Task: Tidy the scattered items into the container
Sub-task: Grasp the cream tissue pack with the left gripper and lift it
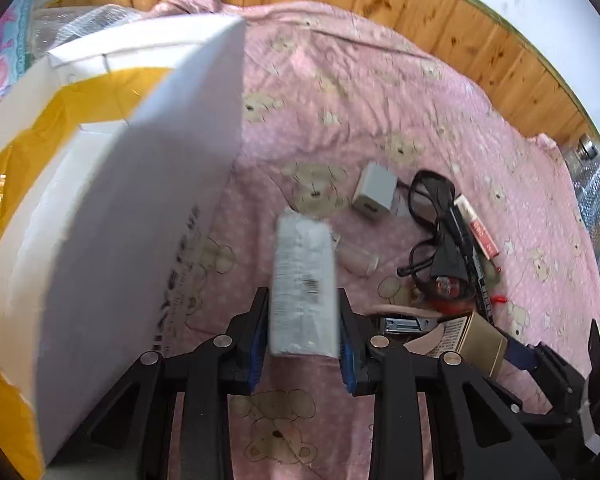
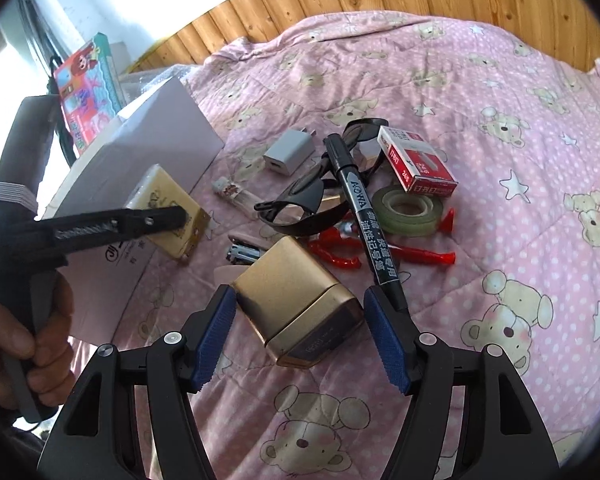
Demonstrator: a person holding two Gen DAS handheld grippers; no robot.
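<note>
Meanwhile, left gripper [image 1: 303, 320] clamps a flat plastic-wrapped packet [image 1: 303, 280] beside the white box [image 1: 140, 200] at frame left, bound for it; right gripper [image 2: 300, 334] gapes around the gold tin [image 2: 296, 304].

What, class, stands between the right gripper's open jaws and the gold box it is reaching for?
Nothing visible. The gold box already lies between the open jaws of the right gripper, with clear gaps on both sides. The black marker only ends close to the right-hand jaw, beside the box rather than across it.
</note>
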